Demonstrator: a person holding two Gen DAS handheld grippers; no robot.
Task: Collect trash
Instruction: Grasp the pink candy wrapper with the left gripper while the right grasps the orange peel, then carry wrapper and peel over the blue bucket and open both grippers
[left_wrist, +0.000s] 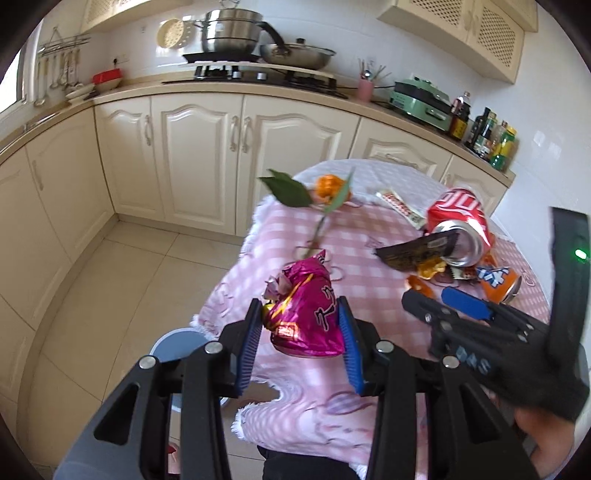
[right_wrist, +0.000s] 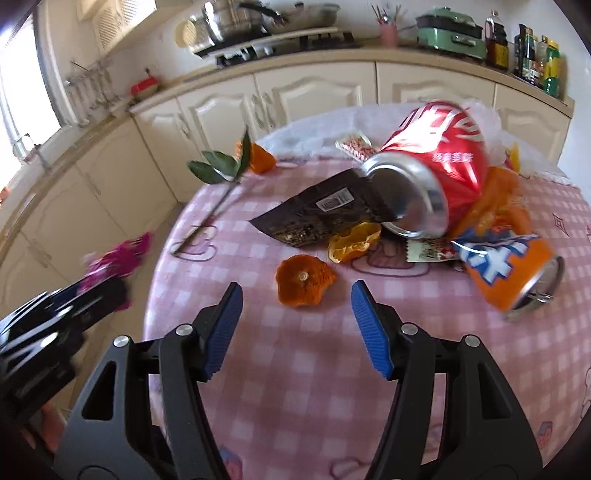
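My left gripper is shut on a crumpled magenta foil wrapper and holds it above the left edge of the pink checked table; the wrapper also shows blurred in the right wrist view. My right gripper is open and empty, just in front of an orange peel. Beyond lie a black wrapper, a crushed red can, an orange can, a yellow wrapper and a leafy twig.
A grey round bin stands on the tiled floor under the table's left edge. More peel and a small red-white wrapper lie at the far side. Cream kitchen cabinets with a stove and pots run behind.
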